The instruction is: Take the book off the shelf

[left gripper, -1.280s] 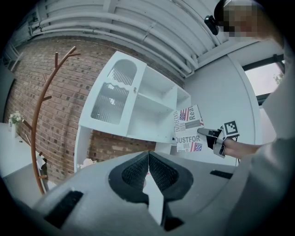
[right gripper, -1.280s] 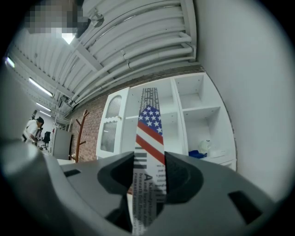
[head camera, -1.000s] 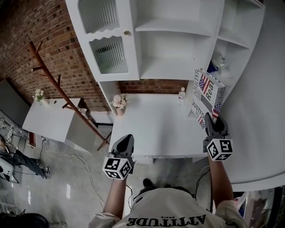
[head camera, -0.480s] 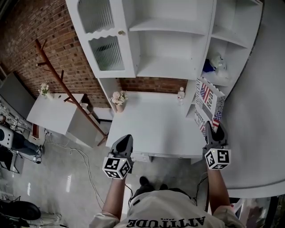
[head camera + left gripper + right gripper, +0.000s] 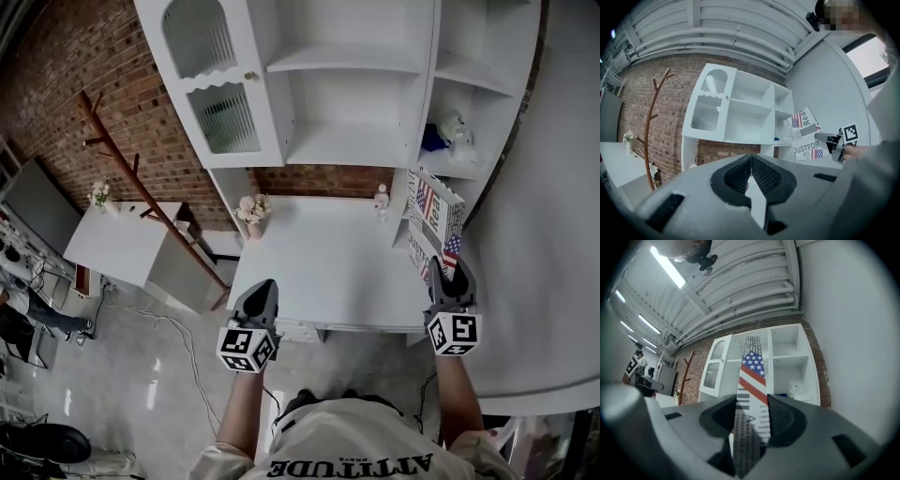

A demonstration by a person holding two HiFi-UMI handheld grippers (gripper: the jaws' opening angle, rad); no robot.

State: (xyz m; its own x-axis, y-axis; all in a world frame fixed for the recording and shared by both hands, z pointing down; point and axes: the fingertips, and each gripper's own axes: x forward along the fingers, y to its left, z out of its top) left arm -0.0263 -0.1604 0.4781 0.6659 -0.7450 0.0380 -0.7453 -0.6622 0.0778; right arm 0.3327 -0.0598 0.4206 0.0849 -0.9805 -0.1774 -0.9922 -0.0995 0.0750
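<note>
- Shelf unit [image 5: 352,141]: white, stands behind the desk [image 5: 328,272]
- Book [image 5: 433,211] (flag-print cover): clear of the shelf, upright over the desk's right edge
- Right gripper [image 5: 442,274]: jaws clamped on the book's lower end
- Left gripper [image 5: 260,295]: jaws together, empty

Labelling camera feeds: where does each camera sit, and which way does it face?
Head view: on the head, looking down at the desk; both arms, left gripper, right gripper.
Left gripper view: on that gripper, facing the shelf unit; shut jaws.
Right gripper view: likewise facing it; jaws clamp the book.
All three show the book.
</note>
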